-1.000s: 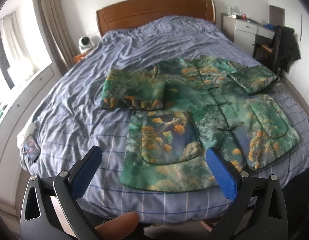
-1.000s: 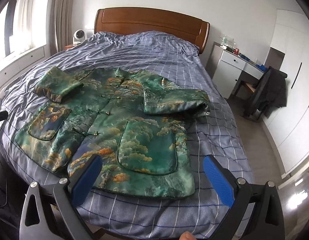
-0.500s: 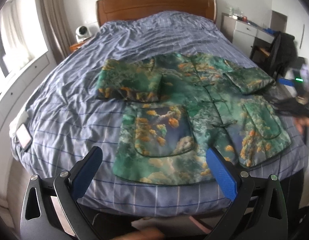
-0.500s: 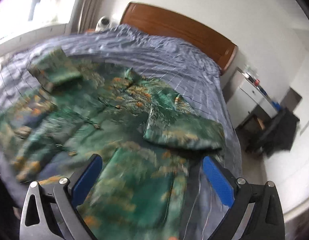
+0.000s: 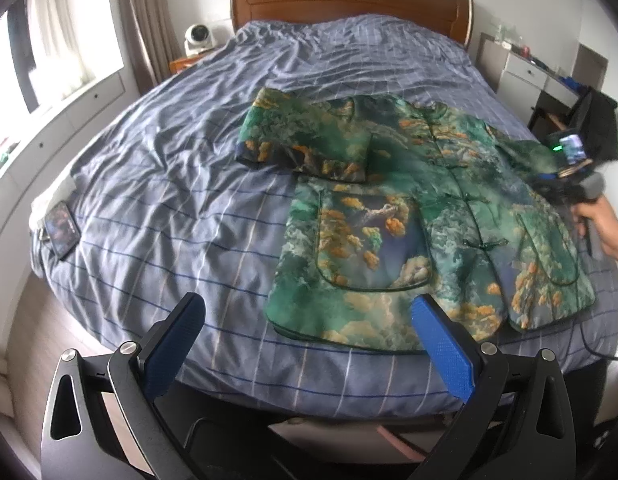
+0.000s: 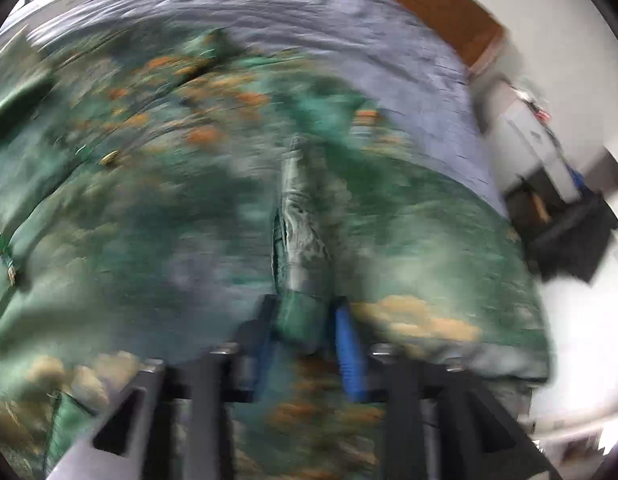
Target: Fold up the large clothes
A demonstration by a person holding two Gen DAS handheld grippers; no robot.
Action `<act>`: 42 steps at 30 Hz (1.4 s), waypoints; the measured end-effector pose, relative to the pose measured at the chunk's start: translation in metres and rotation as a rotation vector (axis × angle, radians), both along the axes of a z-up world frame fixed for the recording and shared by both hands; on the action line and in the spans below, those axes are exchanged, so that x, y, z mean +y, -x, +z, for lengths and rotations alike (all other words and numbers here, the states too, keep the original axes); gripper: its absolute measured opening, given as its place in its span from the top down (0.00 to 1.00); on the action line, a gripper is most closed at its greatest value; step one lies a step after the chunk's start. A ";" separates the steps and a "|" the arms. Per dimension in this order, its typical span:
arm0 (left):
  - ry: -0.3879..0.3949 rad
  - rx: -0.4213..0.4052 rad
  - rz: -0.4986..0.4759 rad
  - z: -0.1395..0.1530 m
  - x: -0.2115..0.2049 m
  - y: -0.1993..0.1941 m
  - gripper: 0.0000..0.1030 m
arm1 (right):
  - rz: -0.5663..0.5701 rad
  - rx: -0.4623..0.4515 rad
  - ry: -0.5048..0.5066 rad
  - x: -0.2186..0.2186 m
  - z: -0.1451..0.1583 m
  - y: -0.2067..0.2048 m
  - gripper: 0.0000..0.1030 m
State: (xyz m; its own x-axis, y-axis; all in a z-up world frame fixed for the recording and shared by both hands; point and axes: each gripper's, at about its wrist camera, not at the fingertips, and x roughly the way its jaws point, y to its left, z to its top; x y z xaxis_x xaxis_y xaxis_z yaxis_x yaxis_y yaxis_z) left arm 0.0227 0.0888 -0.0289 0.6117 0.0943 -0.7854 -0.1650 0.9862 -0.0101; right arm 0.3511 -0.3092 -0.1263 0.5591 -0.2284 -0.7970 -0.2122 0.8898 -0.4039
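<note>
My right tool (image 6: 305,320) has just been closing and now pinches a raised ridge of the green-and-orange printed padded jacket (image 5: 409,216), spread flat on the blue checked bed (image 5: 169,184) for folding. Left tool (image 5: 309,344) hangs spread, empty, at the hem. Right view motion-blurred; which part I've pinched is unclear.

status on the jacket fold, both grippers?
Right gripper just closed, pinching a ridge of the green jacket. Left gripper open, empty, short of the hem. Sleeves folded in. Nothing in the way.
</note>
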 end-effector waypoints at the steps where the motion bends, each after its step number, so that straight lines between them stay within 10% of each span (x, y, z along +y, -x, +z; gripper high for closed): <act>1: 0.004 0.000 -0.004 -0.001 -0.001 -0.002 0.00 | -0.024 -0.048 -0.035 -0.011 0.016 0.007 0.81; 12: 0.029 -0.009 -0.078 0.000 -0.015 -0.026 0.00 | -0.369 -0.428 -0.171 -0.173 0.157 0.083 0.83; 19: 0.041 -0.001 -0.117 0.002 -0.004 -0.041 0.00 | -0.681 -0.399 -0.191 -0.302 0.134 0.099 0.82; 22: 0.024 0.003 -0.135 0.006 0.001 -0.043 0.00 | -0.802 -0.354 -0.202 -0.338 0.109 0.117 0.58; 25: -0.024 0.003 -0.145 0.008 0.005 -0.053 0.00 | -0.846 -0.363 -0.159 -0.343 0.093 0.139 0.41; 36: -0.287 0.055 -0.388 -0.057 -0.031 -0.194 0.00 | -0.575 -0.374 -0.338 -0.207 0.089 0.229 0.40; 42: -0.346 0.156 -0.361 -0.112 -0.040 -0.275 0.01 | -0.459 -0.293 -0.458 -0.122 0.068 0.256 0.40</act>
State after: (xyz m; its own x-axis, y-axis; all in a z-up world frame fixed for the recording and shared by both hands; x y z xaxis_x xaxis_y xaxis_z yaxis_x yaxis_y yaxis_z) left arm 0.2974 0.0487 -0.1409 0.5315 0.1692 -0.8300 0.2124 0.9219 0.3240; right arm 0.0946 -0.4315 -0.0582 0.6931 -0.1700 -0.7005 0.2844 0.9574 0.0491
